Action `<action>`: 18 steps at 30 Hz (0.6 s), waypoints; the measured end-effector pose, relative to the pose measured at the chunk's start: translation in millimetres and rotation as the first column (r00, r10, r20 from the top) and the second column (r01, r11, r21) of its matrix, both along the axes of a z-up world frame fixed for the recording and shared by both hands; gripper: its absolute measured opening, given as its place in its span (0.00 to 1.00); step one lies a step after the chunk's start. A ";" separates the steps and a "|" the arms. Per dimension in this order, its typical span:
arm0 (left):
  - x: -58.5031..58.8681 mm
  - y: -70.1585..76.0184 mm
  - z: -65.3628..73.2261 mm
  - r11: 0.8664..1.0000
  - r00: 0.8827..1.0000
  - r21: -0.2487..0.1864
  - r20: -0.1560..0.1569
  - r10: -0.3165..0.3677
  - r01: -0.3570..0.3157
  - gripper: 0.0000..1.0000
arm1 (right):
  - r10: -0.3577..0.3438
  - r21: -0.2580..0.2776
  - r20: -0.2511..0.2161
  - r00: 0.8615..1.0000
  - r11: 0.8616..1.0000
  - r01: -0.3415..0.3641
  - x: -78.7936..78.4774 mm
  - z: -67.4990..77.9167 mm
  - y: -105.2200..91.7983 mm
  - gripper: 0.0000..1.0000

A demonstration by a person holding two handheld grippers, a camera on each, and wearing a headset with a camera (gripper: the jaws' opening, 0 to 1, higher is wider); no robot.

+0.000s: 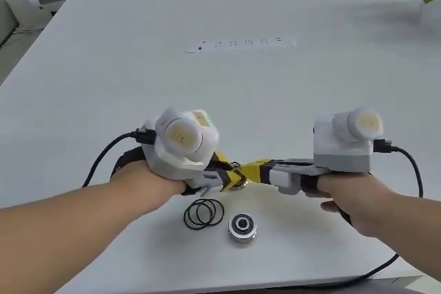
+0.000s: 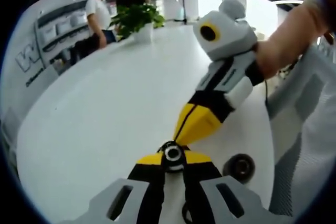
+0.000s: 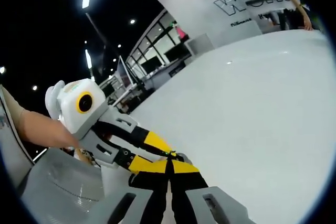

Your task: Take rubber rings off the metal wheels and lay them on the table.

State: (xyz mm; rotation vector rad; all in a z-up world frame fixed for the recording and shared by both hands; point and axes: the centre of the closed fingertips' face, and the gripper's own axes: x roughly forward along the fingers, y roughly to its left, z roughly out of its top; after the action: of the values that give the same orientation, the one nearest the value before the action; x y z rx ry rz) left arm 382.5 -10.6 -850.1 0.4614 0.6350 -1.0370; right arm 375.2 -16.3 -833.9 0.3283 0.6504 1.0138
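Silver metal, a small wheel [image 2: 172, 152] is pinched in the left tongs [image 2: 176, 161] and held above the white bench [image 1: 289, 108], presumably so that it can be stripped by the right tongs [image 3: 169, 157], pressed together at its rim. Thin black rubber rings [image 1: 204, 213] are laid below.

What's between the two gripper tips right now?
A small metal wheel, clamped by the left gripper, with the right gripper meeting it from the opposite side. Clearest in the left gripper view.
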 end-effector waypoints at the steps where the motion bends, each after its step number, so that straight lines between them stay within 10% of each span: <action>1: -0.9 -0.1 0.1 1.000 1.000 0.003 -0.003 -0.003 0.003 0.13 | -0.003 -0.004 0.000 1.000 1.000 0.003 0.0 -0.6 -2.0 0.00; 18: -14.9 3.3 25.2 0.998 0.999 -0.047 0.002 -0.043 0.043 0.26 | 0.000 0.005 -0.004 1.000 1.000 0.000 -2.8 7.5 3.5 0.00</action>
State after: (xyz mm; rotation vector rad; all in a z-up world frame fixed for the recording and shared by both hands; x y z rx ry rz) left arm 367.6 -7.4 -825.0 0.4366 0.6009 -1.0903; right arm 372.4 -12.8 -826.4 0.3346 0.6518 1.0145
